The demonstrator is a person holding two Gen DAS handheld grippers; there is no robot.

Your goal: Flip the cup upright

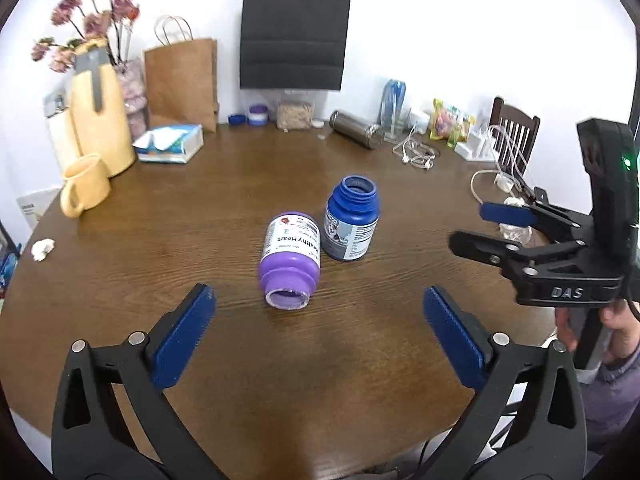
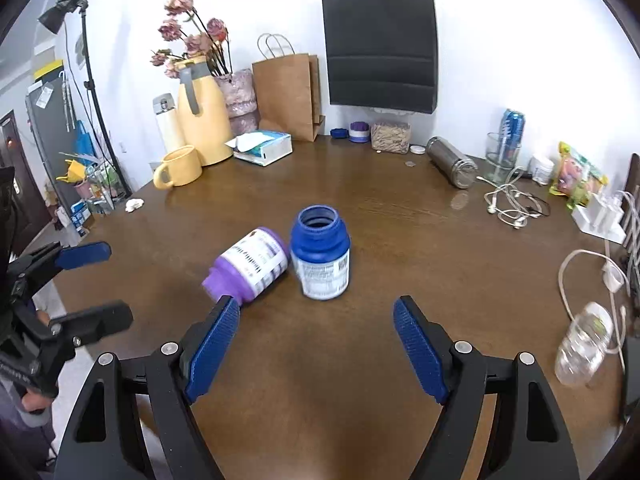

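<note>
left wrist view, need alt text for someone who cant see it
A purple bottle lies on its side on a round wooden table, mouth toward the camera, beside an upright blue bottle with no lid. The open left tongs frame the purple bottle; the right tongs, also open, hover at right.

A glossy brown wood-grain tabletop [image 1: 224, 200] carries everything. At its middle lies a lilac-purple plastic bottle [image 1: 290, 258] with a white label printed in purple lettering; touching it stands a deep-blue plastic bottle [image 1: 351, 220] whose white label bears fine dark print. At the table's far left edge stand a pale-yellow ceramic mug [image 1: 85, 185] and a pale-yellow jug with a grey handle [image 1: 100, 112]. Behind the table hangs a matte black paper bag [image 1: 294, 32], beside a plain tan kraft-paper bag [image 1: 182, 82]. Both grippers are black with ribbed royal-blue pads [image 2: 214, 346].
</note>
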